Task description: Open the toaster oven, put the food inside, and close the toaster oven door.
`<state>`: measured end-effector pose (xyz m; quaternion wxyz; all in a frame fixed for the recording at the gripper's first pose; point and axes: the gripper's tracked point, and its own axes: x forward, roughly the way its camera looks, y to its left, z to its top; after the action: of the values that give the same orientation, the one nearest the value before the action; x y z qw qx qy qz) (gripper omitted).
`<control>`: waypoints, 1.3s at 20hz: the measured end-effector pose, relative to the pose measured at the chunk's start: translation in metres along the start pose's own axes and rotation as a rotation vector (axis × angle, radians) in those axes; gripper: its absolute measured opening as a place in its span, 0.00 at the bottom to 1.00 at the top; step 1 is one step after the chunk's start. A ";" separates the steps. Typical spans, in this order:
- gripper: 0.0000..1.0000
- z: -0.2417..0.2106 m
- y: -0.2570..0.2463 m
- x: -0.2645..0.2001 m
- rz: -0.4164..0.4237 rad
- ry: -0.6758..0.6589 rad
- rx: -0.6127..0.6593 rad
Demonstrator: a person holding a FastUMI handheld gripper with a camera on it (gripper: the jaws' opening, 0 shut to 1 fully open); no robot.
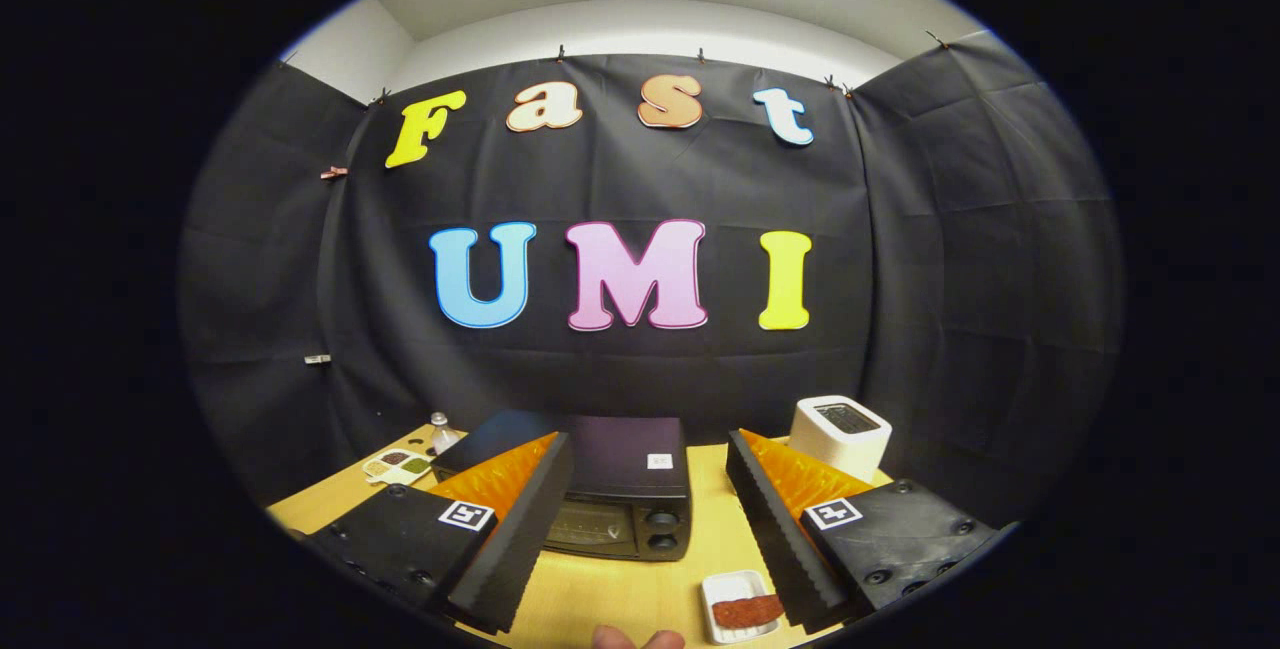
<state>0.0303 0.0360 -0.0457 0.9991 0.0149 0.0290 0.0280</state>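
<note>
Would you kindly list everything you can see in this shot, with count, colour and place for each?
toaster oven: one, black, door shut, on the table between and just beyond the fingers.
small white tray: one, white, on the table in front of the oven, beside the right finger.
food: one piece, reddish-brown, lying in the small white tray.
white box appliance: one, white with a dark top opening, behind the right finger.
divided dish: one, pale, with dark and green contents, left of the oven.
bottle: one, clear, behind the divided dish.
table: one, light wood.
fingertips of a hand: at the near table edge.
gripper: one, fingers wide open, holding nothing.
</note>
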 end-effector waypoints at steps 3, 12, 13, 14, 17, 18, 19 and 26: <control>0.97 -0.016 0.021 0.017 -0.004 0.018 0.009; 0.97 -0.097 0.081 0.071 -0.021 0.188 -0.033; 0.97 -0.105 0.087 0.075 -0.017 0.203 -0.044; 0.97 -0.113 0.092 0.079 -0.017 0.216 -0.048; 0.97 -0.133 0.110 0.094 -0.019 0.251 -0.005; 0.97 -0.137 0.115 0.100 -0.018 0.256 0.006; 0.97 -0.142 0.119 0.104 -0.019 0.263 0.011; 0.97 -0.173 0.126 0.122 -0.042 0.327 -0.004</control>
<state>0.1351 0.1734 -0.2210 0.9815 0.0075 0.1913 0.0094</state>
